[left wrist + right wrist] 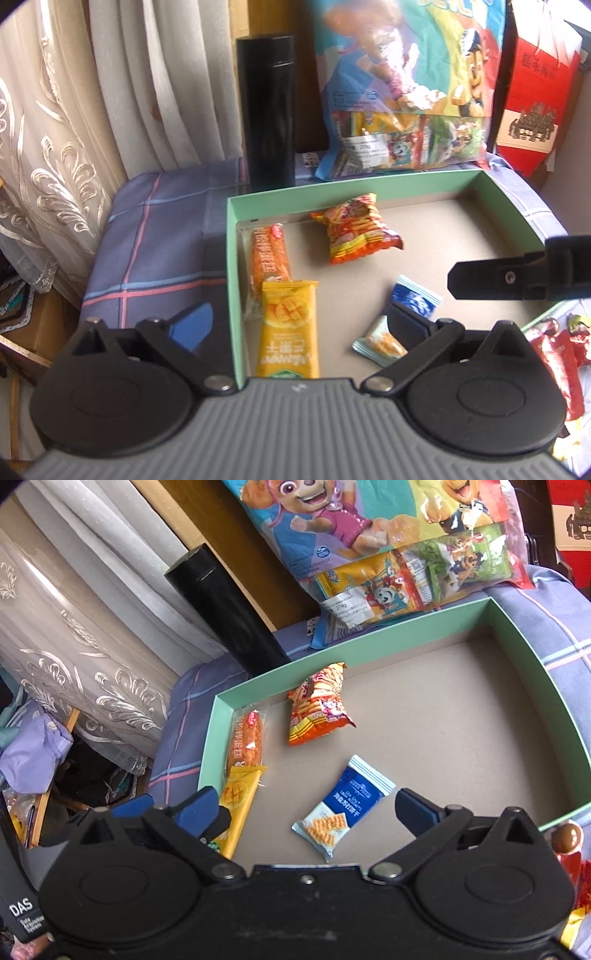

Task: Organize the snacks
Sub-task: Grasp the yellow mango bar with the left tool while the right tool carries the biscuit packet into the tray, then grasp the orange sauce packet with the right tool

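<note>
Box point(517, 638) holds four snacks; blue cracker packet point(343, 806) lies between spread fingers of right hand-held gripper point(306, 808). Left hand-held gripper point(299, 321) spread wide, empty.

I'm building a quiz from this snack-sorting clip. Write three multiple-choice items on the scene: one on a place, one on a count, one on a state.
1. Where does the black flask stand?
A. Inside the green box
B. Outside the green box, beyond its far left corner
C. On the red carton

2. How many snack packets lie in the box?
A. Two
B. Six
C. Four

3. How do the right gripper's jaws stand?
A. Open, holding nothing
B. Shut on the mango bar
C. Shut on the flask

Answers:
1 B, the flask stands on the checked cloth behind the box wall.
2 C, the long orange packet, mango bar, red-orange pouch and blue cracker packet.
3 A, the right gripper has its fingers spread wide above the cracker packet, not touching it.
</note>
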`<state>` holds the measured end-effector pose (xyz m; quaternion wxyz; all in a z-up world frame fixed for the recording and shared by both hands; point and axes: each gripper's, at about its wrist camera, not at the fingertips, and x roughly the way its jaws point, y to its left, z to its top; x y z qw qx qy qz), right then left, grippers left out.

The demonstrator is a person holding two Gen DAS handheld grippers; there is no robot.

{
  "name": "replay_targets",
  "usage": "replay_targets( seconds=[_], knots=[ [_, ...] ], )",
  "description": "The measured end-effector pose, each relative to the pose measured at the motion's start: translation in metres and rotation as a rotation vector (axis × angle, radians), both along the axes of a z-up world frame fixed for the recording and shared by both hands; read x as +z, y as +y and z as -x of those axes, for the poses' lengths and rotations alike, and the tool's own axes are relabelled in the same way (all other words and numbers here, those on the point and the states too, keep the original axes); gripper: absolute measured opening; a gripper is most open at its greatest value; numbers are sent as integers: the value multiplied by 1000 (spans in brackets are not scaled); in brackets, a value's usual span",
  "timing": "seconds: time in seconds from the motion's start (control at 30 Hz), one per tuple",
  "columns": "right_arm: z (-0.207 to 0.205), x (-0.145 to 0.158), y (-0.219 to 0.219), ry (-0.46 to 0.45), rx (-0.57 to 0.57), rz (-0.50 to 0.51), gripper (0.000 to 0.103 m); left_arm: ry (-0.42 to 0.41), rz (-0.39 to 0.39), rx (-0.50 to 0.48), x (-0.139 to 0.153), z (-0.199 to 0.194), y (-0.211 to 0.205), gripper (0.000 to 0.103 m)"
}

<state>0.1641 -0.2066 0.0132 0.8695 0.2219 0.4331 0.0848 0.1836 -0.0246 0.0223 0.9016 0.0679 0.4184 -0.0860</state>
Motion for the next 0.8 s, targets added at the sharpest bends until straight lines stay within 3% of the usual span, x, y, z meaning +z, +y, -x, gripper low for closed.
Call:
replay_targets(
  seconds=[0.23, 0.53, 0.8],
  knots=[
    [58, 7, -35, -19, -53, -4, 103, -1, 2, -83, 8, 38, -30, 103],
    [116, -10, -85, 5, -133, -6, 103, 74, -15, -224, -18, 82, -90, 103],
    [145, -33, -128, 15, -232, -30, 100, 98, -68, -311, -36, 90, -148, 103]
  ],
)
